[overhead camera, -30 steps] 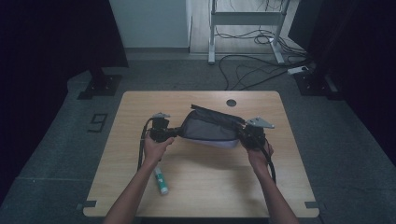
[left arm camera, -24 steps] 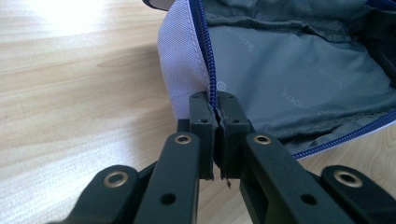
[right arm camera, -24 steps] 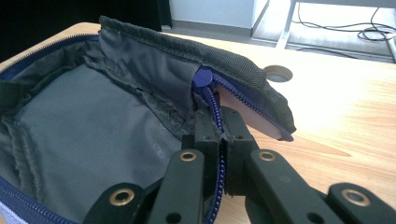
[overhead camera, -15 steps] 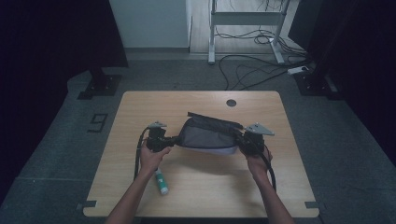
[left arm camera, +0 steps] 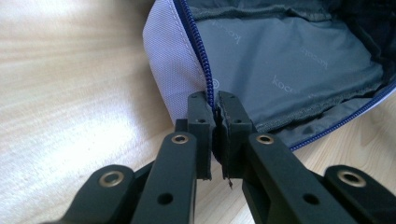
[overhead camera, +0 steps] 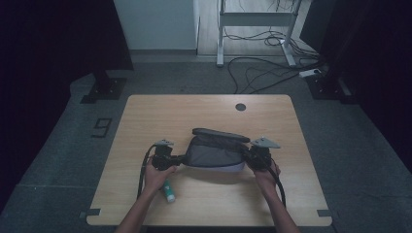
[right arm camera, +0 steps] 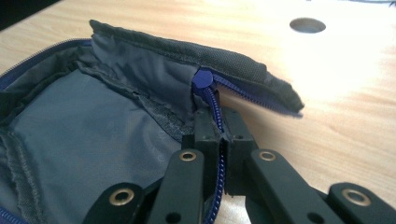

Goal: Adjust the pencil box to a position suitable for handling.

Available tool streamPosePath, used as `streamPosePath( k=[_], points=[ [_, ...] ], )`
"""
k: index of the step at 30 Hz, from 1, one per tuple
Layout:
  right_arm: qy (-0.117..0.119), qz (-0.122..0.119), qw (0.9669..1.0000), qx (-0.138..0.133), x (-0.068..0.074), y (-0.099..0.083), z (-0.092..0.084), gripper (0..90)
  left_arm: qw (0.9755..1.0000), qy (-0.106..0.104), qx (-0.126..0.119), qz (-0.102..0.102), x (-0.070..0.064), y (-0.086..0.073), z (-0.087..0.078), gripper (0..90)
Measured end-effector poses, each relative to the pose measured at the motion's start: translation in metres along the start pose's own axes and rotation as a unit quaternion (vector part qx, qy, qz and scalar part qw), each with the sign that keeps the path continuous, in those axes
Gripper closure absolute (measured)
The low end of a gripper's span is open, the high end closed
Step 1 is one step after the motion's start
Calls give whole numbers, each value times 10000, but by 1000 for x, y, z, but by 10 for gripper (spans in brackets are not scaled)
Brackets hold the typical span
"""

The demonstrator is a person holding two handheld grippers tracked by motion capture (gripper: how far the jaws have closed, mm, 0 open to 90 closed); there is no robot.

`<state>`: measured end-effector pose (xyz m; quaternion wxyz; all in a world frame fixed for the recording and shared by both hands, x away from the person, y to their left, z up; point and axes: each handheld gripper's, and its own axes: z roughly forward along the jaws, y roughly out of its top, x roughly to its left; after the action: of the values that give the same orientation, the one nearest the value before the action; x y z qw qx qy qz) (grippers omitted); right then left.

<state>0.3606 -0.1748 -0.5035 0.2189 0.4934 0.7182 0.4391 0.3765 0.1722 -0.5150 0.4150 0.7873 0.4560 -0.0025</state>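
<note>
A grey zip pouch [overhead camera: 214, 153] with a blue zipper lies open on the wooden table [overhead camera: 204, 114], stretched between both grippers. My left gripper [overhead camera: 182, 158] pinches the pouch's left end; in the left gripper view its jaws [left arm camera: 213, 105] hold the zipper edge [left arm camera: 203, 56], and they have just eased apart a little with the edge still between them. My right gripper [overhead camera: 247, 156] holds the right end; in the right gripper view its jaws [right arm camera: 218, 122] are shut on the blue zipper tape just below the round blue slider [right arm camera: 203, 79]. The grey lining [right arm camera: 70, 140] lies exposed.
A small green and white tube [overhead camera: 168, 191] lies on the table by the left hand. A round cable hole [overhead camera: 240, 107] sits near the far edge. Bare wood surrounds the pouch. Cables and a stand are on the floor beyond the table.
Both hands have come down and toward the near edge, bringing the pouch from a raised, tilted hold down onto the table.
</note>
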Motion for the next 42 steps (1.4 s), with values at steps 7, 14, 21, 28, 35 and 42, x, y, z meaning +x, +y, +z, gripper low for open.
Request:
streamPosePath(
  k=[7,14,21,28,35,42],
  points=[
    [-111,-52,9992,371,-4,-9,12,845,9996,30,255,79,-3,-7,9,827],
    [-159,-26,9984,549,-9,-14,18,829,9997,-15,228,-29,-1,-9,13,764],
    [-273,-15,9984,489,-11,-13,16,653,9999,1,137,-58,-1,-9,13,583],
    [-357,32,9989,301,-11,-16,9,519,9998,89,-103,-177,1,-8,8,418],
    [-377,71,9992,133,-11,-17,2,473,9993,89,-253,-255,3,-6,-3,386],
    [-342,75,9994,-27,-6,-16,-8,456,9988,177,-421,-166,7,-7,-19,369]
  ],
)
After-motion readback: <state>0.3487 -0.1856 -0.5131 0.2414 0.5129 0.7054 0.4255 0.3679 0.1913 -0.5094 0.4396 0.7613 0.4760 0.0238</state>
